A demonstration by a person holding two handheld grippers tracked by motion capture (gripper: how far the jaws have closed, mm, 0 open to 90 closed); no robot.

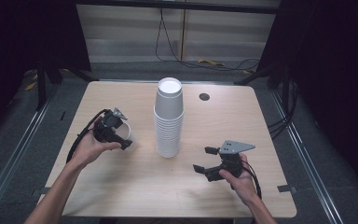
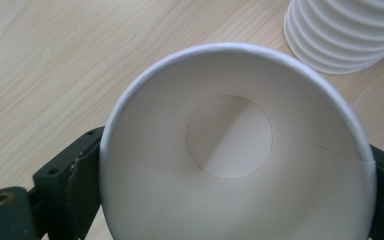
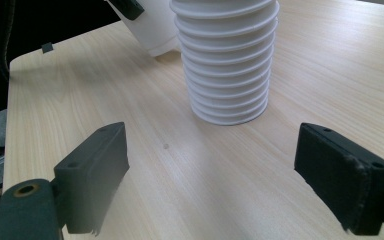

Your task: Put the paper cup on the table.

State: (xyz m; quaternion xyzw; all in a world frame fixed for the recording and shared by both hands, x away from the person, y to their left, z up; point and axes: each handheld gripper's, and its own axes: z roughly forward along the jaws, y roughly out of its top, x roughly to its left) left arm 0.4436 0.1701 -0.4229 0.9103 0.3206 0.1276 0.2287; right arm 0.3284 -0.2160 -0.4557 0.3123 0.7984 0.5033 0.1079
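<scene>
So one cup [image 2: 235, 150] is off the stack [image 1: 168, 119], clamped in the left gripper [image 1: 121, 137] near the desk's left edge; the right gripper [image 1: 205, 161] gapes empty, many cups remaining.

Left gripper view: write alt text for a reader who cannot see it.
A white paper cup sits between the two black fingers of the left gripper, its open mouth facing the camera so the round bottom shows inside. Behind it lies a light wooden table, and the bottom of a stack of white cups stands at the upper right.
</scene>
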